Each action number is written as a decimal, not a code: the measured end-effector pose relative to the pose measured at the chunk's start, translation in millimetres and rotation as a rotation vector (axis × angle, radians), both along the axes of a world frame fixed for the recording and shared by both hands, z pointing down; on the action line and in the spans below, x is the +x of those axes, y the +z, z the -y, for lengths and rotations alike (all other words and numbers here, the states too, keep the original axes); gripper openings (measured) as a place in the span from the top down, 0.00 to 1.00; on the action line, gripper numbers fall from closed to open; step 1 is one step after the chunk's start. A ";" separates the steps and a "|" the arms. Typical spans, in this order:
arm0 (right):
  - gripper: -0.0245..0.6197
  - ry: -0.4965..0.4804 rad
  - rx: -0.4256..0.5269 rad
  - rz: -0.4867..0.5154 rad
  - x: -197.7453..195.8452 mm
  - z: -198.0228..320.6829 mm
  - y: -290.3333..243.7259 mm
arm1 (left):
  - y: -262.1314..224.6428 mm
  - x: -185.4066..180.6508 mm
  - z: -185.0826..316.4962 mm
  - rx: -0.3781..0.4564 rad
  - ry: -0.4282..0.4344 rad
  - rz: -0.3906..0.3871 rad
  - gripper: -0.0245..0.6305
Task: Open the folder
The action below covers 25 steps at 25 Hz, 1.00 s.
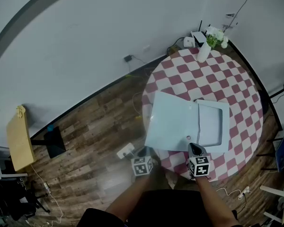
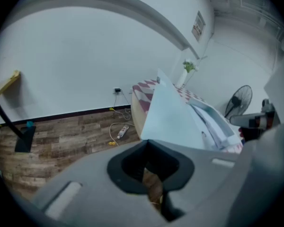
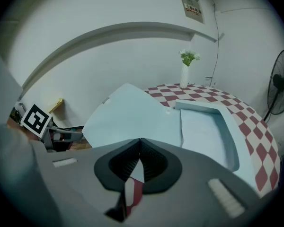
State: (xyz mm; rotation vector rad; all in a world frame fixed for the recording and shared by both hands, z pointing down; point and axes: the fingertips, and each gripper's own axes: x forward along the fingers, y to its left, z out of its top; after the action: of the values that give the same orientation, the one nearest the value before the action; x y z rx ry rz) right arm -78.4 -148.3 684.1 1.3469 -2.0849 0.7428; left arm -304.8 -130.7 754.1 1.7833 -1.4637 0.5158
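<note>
Folder [image 1: 180, 122] lies open on the checked table [image 1: 236, 79]. Its cover flap overhangs the table's left edge, and the paper pocket is on the right half. Left gripper [image 1: 144, 151]: clenched, empty, off the table's near-left edge beside the flap, over bare floor. Right gripper [image 1: 195, 149]: clenched too, nothing gripped, tip at the folder's near edge; can't tell if it touches. Far half of the table is free except for a vase [image 1: 204, 51] at the back rim. Power strip [image 1: 125, 150] on the floor shows in head and left gripper views only. Fan [image 3: 279, 86] shows only in the gripper views.
</note>
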 end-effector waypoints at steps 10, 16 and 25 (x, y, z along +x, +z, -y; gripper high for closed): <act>0.96 -0.093 0.049 0.022 89.6 -28.3 -58.2 | -124.0 66.1 -33.0 0.255 -0.028 0.086 0.94; 0.96 -0.071 0.192 0.045 167.7 -18.4 -118.7 | -224.3 161.1 -31.9 0.513 0.009 0.061 0.94; 0.96 -0.001 0.354 0.090 257.1 -15.5 -176.2 | -291.7 295.7 -20.8 0.694 0.156 0.048 0.96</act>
State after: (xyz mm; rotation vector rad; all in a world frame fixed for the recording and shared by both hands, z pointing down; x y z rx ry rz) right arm 178.7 -132.8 508.0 1.5186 -2.3695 0.4536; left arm -9.1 -109.9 462.4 2.4450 -1.6695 0.1182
